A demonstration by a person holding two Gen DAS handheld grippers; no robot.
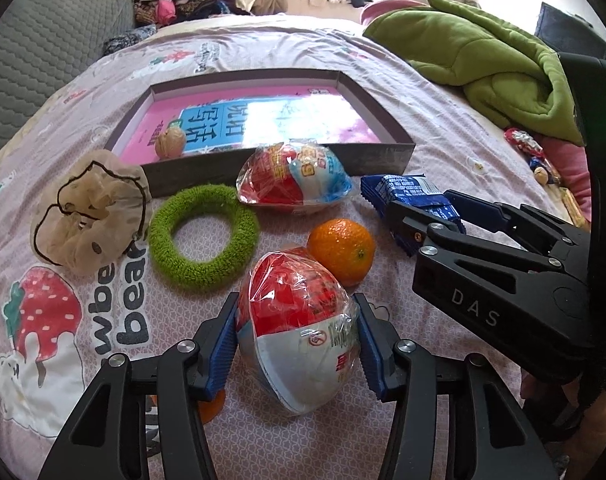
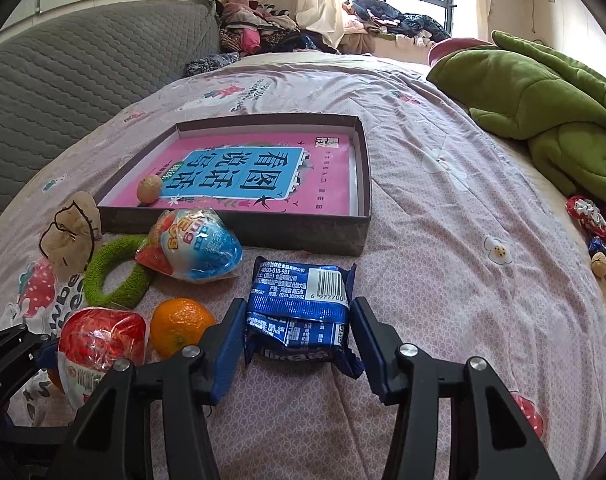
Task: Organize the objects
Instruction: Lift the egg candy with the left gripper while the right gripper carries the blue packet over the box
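Note:
A red and white wrapped egg toy [image 1: 299, 332] lies on the bed sheet, and the blue pads of my left gripper [image 1: 297, 308] press on its two sides. My right gripper [image 2: 298, 308] is shut on a blue snack packet [image 2: 303, 300], which buckles slightly between the pads. Beside them lie an orange [image 1: 341, 250], a blue and red wrapped egg [image 1: 295, 178], a green fuzzy ring [image 1: 163, 240] and a beige scrunchie [image 1: 91, 216]. Behind them stands a shallow dark box [image 1: 383, 160] with a pink book and a walnut [image 1: 170, 142] in it.
A second orange [image 1: 211, 404] peeks out under my left gripper's finger. A green blanket [image 1: 483, 56] is heaped at the right, with wrapped sweets [image 1: 531, 152] near it. A grey quilted headboard [image 2: 63, 92] stands at the left, and piled clothes lie beyond the bed.

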